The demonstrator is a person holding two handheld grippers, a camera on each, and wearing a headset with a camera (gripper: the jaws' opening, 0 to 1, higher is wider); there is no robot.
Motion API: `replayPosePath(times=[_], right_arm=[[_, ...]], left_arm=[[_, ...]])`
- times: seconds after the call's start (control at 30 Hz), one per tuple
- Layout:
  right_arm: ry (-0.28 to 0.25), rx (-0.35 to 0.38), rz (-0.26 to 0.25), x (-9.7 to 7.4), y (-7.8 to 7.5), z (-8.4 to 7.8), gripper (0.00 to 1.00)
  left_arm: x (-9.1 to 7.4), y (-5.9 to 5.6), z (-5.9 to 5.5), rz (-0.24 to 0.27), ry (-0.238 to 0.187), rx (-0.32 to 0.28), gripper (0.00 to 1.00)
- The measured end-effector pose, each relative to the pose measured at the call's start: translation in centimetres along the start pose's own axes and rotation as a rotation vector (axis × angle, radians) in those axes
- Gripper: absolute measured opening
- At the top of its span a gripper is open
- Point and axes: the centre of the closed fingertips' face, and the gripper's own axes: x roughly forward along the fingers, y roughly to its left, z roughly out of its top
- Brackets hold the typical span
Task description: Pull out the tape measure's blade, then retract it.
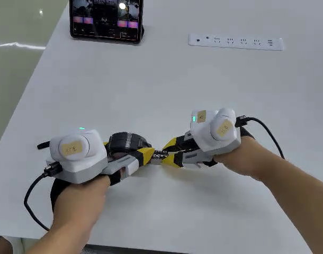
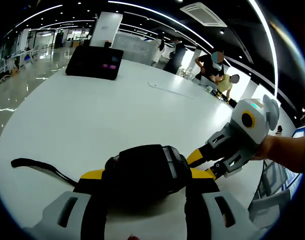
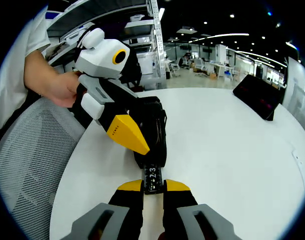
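In the head view the tape measure (image 1: 127, 144) is half covered by the left gripper (image 1: 144, 155) clamped on it, and the blade (image 1: 160, 154) is too small to read. In the right gripper view the blade's tip is buried out of sight between the closed jaws of the right gripper (image 3: 153, 187). The tablet (image 1: 106, 21) is cut by the top edge, its screen too small to make out.

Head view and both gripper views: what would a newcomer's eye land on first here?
Two grippers meet nose to nose near the front edge of the white table. The left gripper clamps the black tape measure, while the right gripper pinches a short stretch of its blade, printed numbers showing. Further back, a dark tablet stands at the back left and a white power strip lies at the back right.
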Motion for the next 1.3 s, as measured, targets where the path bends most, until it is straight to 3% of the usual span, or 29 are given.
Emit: replayPosePath(times=[0.87, 1.3], right_arm=[[-0.015, -0.009, 0.018, 1.6, 0.1, 1.2, 0.11], [-0.018, 0.01, 0.004, 1.6, 0.3, 1.1, 0.12]], left_arm=[[0.2, 0.1, 0.0, -0.005, 0.0, 0.003, 0.58], [0.1, 0.1, 0.0, 0.0, 0.006, 0.01, 0.59]])
